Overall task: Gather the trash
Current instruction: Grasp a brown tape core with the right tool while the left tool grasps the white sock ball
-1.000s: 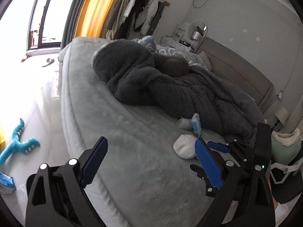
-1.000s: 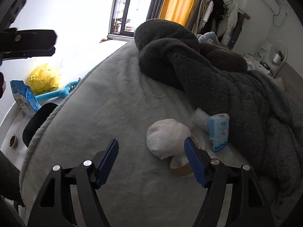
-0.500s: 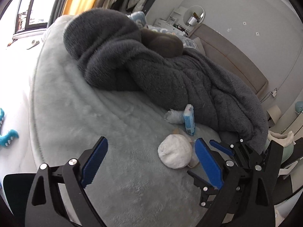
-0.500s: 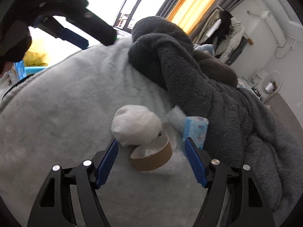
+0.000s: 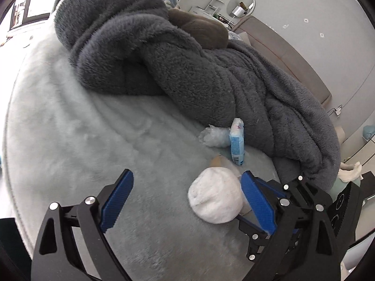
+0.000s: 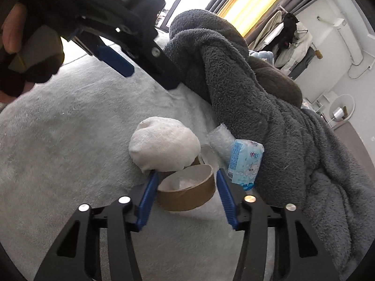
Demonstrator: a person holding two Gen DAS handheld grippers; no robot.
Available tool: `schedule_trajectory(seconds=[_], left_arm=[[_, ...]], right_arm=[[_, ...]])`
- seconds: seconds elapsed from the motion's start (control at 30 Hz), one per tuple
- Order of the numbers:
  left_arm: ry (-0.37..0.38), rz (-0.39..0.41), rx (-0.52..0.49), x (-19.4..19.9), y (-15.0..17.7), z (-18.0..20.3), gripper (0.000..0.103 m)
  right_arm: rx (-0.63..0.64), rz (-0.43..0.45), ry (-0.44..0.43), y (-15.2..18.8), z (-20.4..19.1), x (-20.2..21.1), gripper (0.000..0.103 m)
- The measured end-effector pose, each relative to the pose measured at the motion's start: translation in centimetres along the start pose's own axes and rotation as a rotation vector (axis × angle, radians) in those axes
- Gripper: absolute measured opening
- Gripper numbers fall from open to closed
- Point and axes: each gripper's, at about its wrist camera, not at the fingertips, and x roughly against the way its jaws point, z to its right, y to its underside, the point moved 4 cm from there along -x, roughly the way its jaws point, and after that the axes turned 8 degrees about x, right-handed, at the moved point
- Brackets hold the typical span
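A brown cardboard tape ring (image 6: 187, 190) lies on the pale fluffy bed cover (image 6: 70, 152). My right gripper (image 6: 186, 193) has its jaws on both sides of the ring, closed in to its width. A white balled-up sock (image 6: 164, 149) rests against the ring; it also shows in the left wrist view (image 5: 214, 197). A crumpled clear plastic wrap (image 6: 221, 144) and a blue tissue pack (image 6: 245, 164) lie beside it. My left gripper (image 5: 187, 201) is open, its right finger next to the sock.
A heaped dark grey fleece blanket (image 5: 187, 70) covers the bed behind the trash. A grey headboard (image 5: 293, 53) and a round mirror (image 5: 241, 2) stand further back. Clothes (image 6: 288, 37) hang by the yellow curtain (image 6: 253, 0).
Both grippers have moved in towards the trash. My right gripper's jaws have narrowed around the tape ring. My left gripper has come down beside the white sock.
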Motion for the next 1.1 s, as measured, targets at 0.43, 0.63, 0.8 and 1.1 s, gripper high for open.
schedule_trajectory(seconds=[0.43,0.63,0.8,1.1], left_arm=[[0.028,-0.044,0.024,-2.8,0.0,0.4,0.094],[0.044,-0.070,0.013,-3.7,0.5,1.3,0.094],[0.053,-0.086,0.004,-4.2,1.0,1.8,0.094],[0.016,-0.100,-0.056,-5.4,2.2,2.9,0.066]], right_arm=[[-0.142,0.052,-0.098,0.4,2.3,0.9,0.049],[-0.225,0.072,-0.121,1.1,3.8,1.5,0.049],[-0.317,0.086,-0.154,1.9,5.3,1.8,0.049],[-0.500,0.034,-0.249,4.4,7.0,0.7,0.049]])
